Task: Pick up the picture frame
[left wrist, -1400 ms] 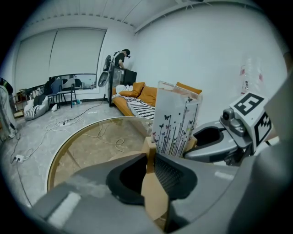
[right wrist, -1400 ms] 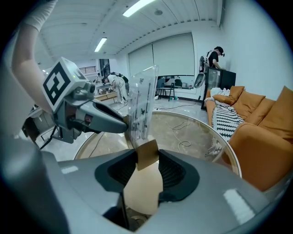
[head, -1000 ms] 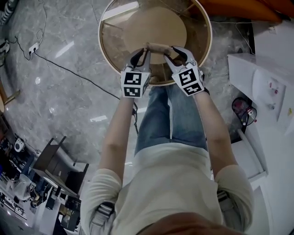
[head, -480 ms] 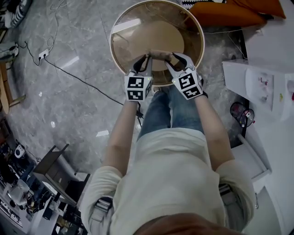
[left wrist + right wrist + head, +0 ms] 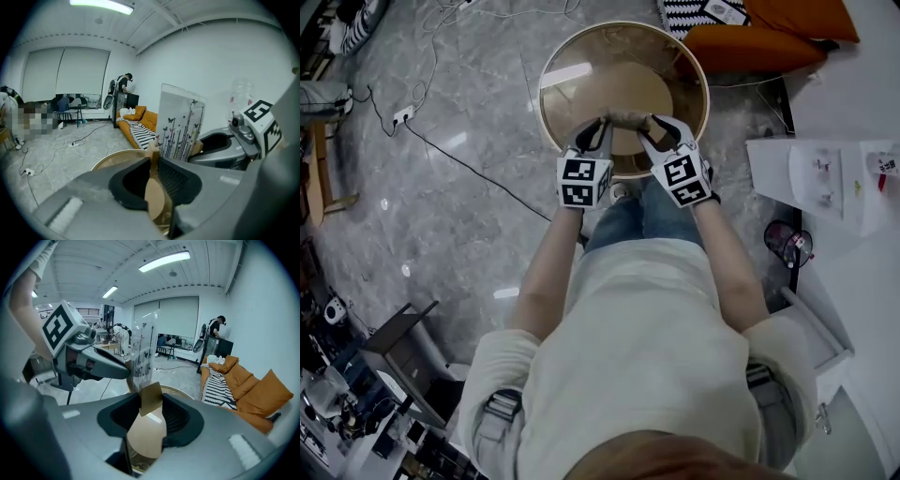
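**Spotter:** Picture frame (image 5: 627,117), where have you got it?

**Operator:** I have it held up between my two claws, over the round desk (image 5: 542,94). It's a flat, clear panel standing upright, printed with thin dark stems and small butterflies. A tan wooden piece runs along its lower edge.

**Spotter:** And the claws?

**Operator:** My left claw (image 5: 154,161) is clamped on the thin end of that tan piece, with a ribbed black pad pressing each face. My right claw (image 5: 151,404) sits wider but grips the other end, with a broader tan flap pinched between its pads.

**Spotter:** What's the desk like?

**Operator:** It has a glossy glass top inside a pale wooden hoop, with a round wooden shelf showing through underneath. Around it I see polished grey marble floor (image 5: 459,216).
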{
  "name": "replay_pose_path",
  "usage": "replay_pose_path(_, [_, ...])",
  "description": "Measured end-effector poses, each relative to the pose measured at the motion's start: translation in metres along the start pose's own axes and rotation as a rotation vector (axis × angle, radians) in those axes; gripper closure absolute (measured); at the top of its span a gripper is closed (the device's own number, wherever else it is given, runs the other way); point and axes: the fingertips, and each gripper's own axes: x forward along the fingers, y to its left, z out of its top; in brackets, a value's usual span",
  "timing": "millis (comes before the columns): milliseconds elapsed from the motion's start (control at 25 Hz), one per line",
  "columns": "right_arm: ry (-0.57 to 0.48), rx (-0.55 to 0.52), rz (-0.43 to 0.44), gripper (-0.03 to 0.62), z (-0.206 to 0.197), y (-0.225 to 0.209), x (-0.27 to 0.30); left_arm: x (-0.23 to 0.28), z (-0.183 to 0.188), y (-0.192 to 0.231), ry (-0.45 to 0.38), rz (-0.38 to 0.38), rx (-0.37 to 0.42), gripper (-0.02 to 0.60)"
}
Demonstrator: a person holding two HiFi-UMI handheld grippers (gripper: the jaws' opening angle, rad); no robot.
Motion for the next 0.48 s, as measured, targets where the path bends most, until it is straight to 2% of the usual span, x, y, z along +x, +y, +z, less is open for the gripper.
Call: replay_pose_path(480, [-0.051,-0.018,-0.009,0.442,0.032,0.013,-0.049,-0.045,0.028,-0.024,-0.037,0.011,-0.015,0.529])
